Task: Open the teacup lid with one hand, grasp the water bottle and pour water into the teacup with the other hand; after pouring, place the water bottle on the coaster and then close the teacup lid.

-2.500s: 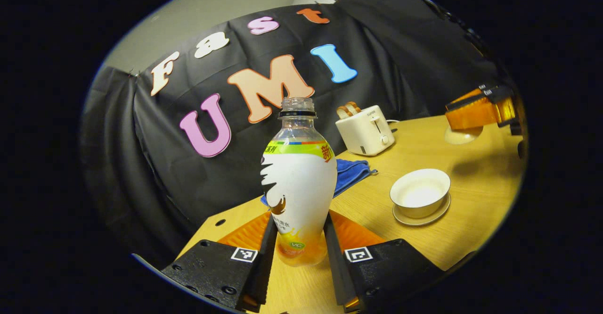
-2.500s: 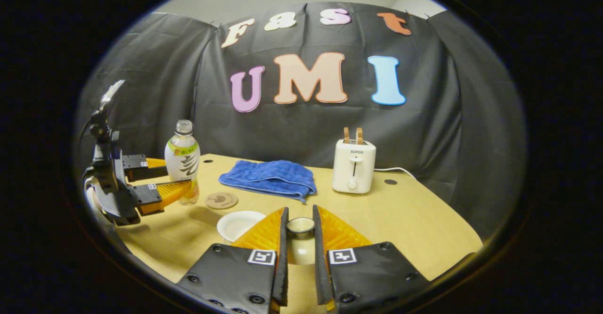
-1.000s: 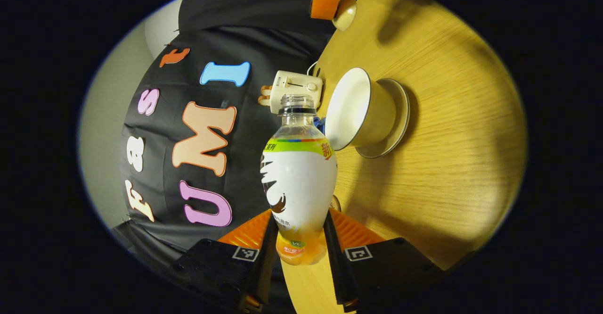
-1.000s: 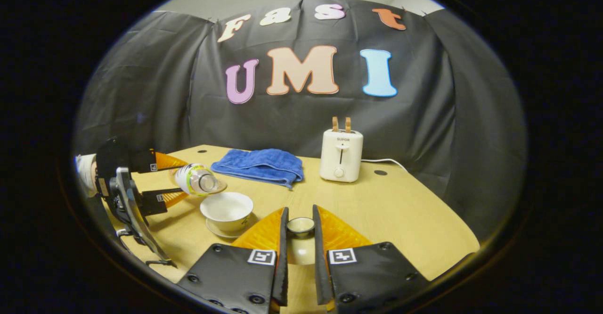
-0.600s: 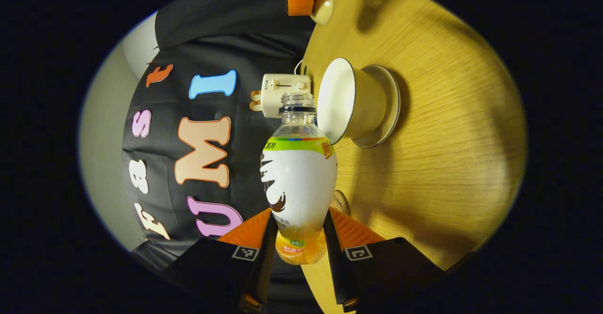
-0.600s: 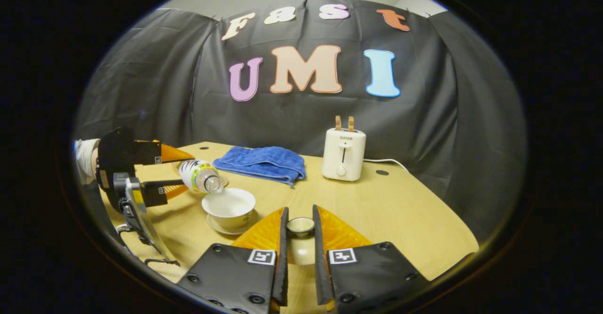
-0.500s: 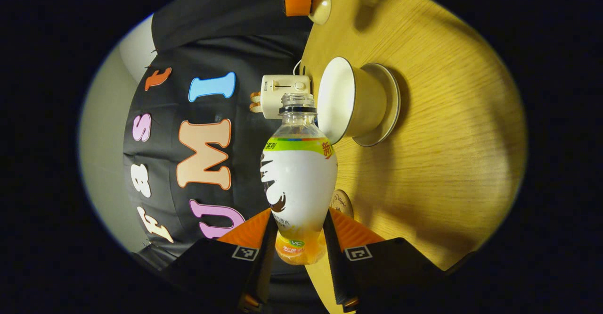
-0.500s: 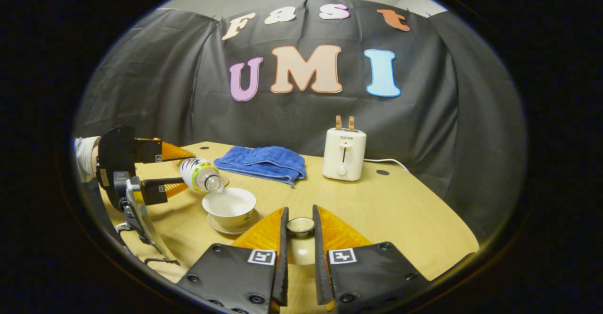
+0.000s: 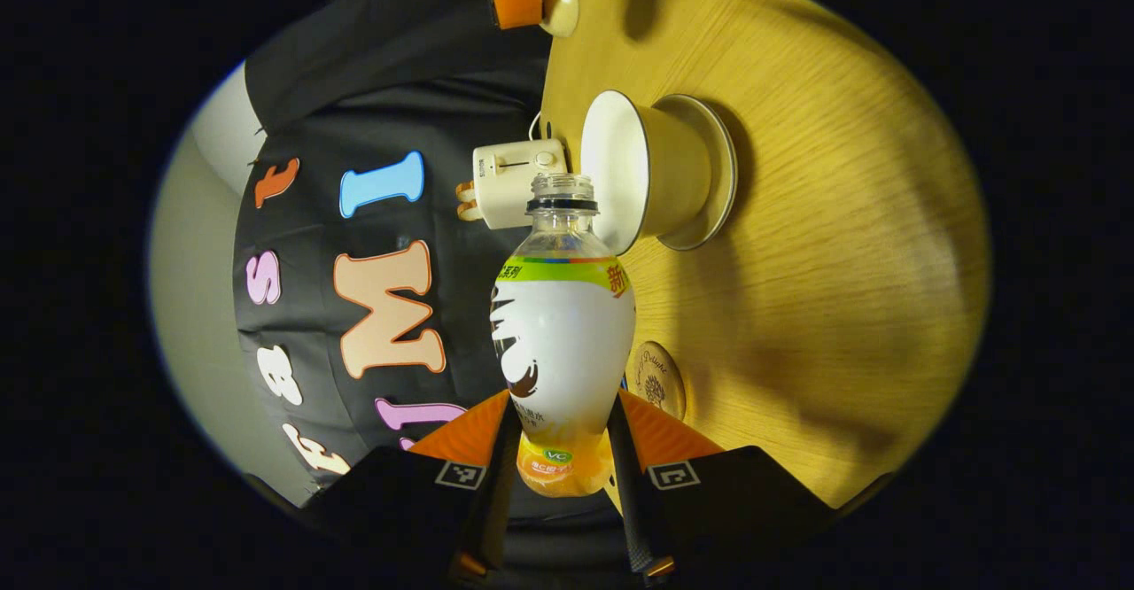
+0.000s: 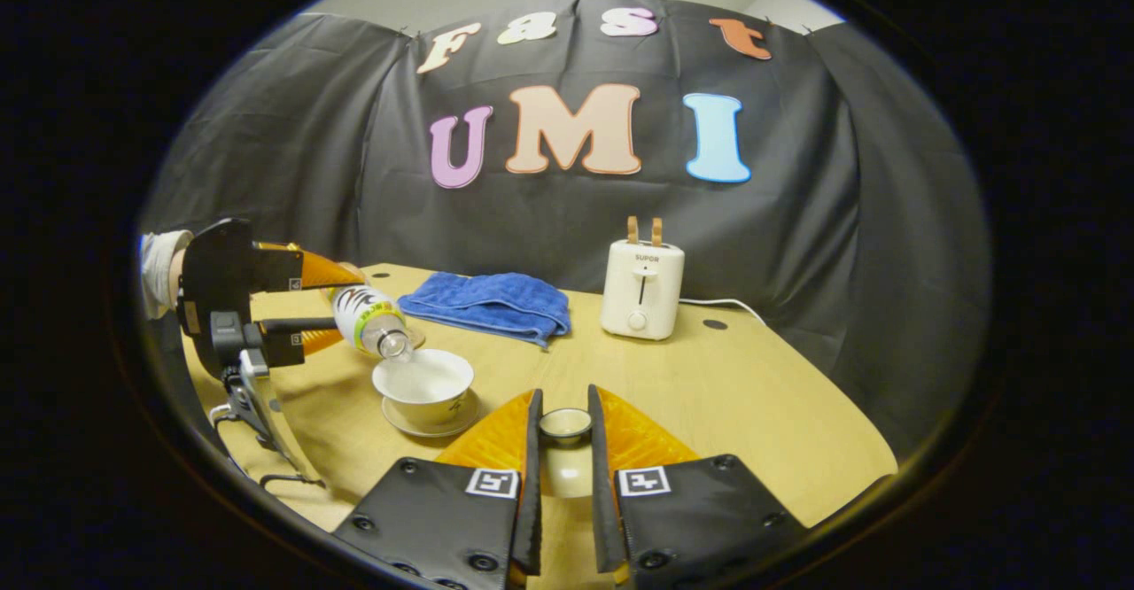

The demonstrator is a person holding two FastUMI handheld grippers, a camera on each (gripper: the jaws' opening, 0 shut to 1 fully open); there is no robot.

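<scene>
The left tool (image 9: 556, 448) is clamped on the lower body of the water bottle (image 10: 368, 320), which is tipped with its open mouth over the teacup (image 10: 423, 384) on its saucer (image 10: 429, 422). The right tool (image 10: 563, 435) grips the lid (image 10: 564, 424) by its knob, above the tabletop (image 10: 726, 395). The coaster (image 9: 657, 377) lies bare near the bottle.

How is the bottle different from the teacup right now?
The water bottle is tipped over with its mouth down, held in the left gripper; the teacup stands upright on its saucer on the table. The water bottle is tall and narrow with a printed label; the teacup is low, wide and plain pale. Both are open at the top.
</scene>
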